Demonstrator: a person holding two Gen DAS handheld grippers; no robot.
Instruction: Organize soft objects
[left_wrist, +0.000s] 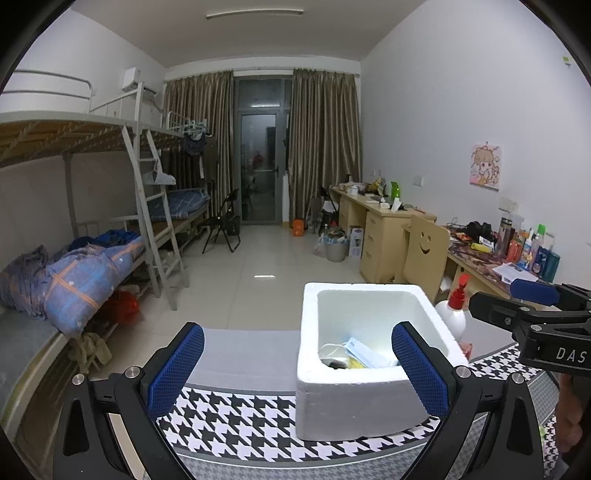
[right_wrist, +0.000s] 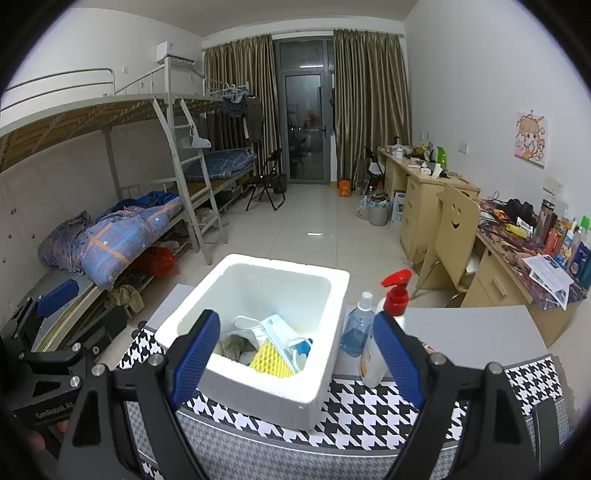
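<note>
A white foam box (right_wrist: 321, 384) (left_wrist: 347, 410) stands on a houndstooth cloth (right_wrist: 373, 410). Inside it lie a blue face mask (right_wrist: 275, 332), a yellow foam net (right_wrist: 267, 360), a grey-green cloth (right_wrist: 234, 347) and a small blue item (right_wrist: 303, 347). In the left wrist view the mask (left_wrist: 364, 352) shows in the box. My right gripper (right_wrist: 295, 356) is open and empty, held above the box's near side. My left gripper (left_wrist: 297, 363) is open and empty, just left of the box's front. The right gripper (left_wrist: 535, 299) also shows at the right edge of the left wrist view.
A red-pump white bottle (right_wrist: 384, 332) and a clear blue bottle (right_wrist: 356, 325) stand right of the box. Bunk beds (right_wrist: 122, 229) line the left wall, desks (right_wrist: 417, 184) and a smiley chair (right_wrist: 452, 229) the right. Tiled floor (right_wrist: 306, 236) lies ahead.
</note>
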